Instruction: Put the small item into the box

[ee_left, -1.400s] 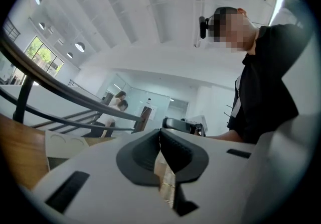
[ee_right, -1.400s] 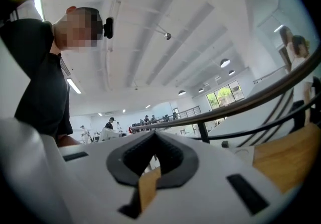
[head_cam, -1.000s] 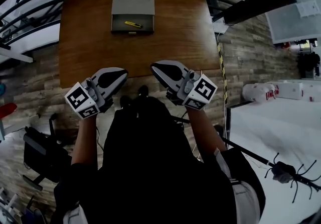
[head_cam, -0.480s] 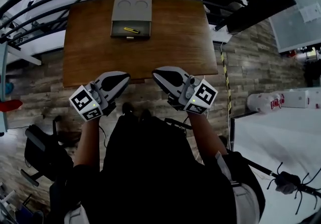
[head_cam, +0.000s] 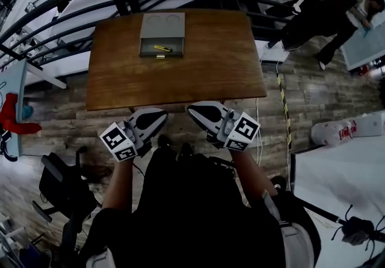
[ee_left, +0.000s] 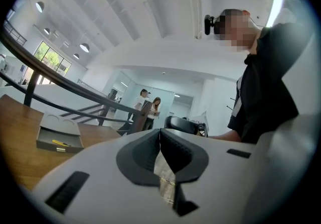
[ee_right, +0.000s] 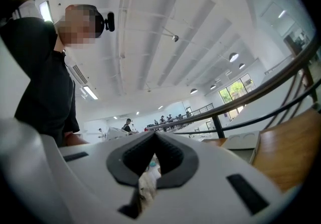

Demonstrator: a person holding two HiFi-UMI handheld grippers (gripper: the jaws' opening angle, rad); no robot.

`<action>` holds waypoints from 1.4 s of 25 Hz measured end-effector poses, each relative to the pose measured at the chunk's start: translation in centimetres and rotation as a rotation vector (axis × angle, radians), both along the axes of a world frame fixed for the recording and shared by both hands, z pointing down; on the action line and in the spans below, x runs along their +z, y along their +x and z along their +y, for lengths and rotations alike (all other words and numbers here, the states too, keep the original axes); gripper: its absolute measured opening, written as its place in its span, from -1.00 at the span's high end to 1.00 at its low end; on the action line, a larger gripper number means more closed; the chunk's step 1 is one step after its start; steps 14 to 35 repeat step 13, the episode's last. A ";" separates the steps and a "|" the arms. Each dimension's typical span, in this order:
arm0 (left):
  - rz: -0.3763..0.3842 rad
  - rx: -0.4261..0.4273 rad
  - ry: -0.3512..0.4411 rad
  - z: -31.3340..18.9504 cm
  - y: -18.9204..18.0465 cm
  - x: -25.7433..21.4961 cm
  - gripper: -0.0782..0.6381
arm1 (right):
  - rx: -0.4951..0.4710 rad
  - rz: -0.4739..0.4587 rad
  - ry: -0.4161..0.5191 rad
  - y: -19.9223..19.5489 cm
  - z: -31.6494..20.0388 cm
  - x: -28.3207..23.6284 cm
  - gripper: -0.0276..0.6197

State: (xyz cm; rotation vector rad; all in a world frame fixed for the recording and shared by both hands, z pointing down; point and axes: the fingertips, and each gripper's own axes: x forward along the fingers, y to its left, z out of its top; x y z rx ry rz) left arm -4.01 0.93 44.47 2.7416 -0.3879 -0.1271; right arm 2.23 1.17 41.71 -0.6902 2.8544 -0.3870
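Both claws are pinched together and empty, with the left gripper [head_cam: 160,117] and right gripper [head_cam: 193,110] side by side at the near edge of the brown wooden table [head_cam: 210,62]. A small yellow stick-shaped item [head_cam: 160,48] lies in the open tray of the grey rectangular box [head_cam: 161,25] at the far edge, well apart from both.

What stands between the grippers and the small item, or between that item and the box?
Nothing visible does. Only bare wooden table lies between the left gripper, the right gripper and the small item, which rests on the table just in front of the box. Both grippers are shut and empty.
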 end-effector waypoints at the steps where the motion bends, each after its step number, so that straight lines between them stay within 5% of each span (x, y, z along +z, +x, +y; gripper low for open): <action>1: 0.000 -0.003 -0.006 0.3 0.2 0.1 0.73 | -0.006 -0.003 0.000 0.2 0.5 0.0 0.89; 35: -0.032 0.007 -0.009 1.5 2.2 0.5 0.73 | -0.023 0.028 0.003 1.6 2.1 0.3 0.89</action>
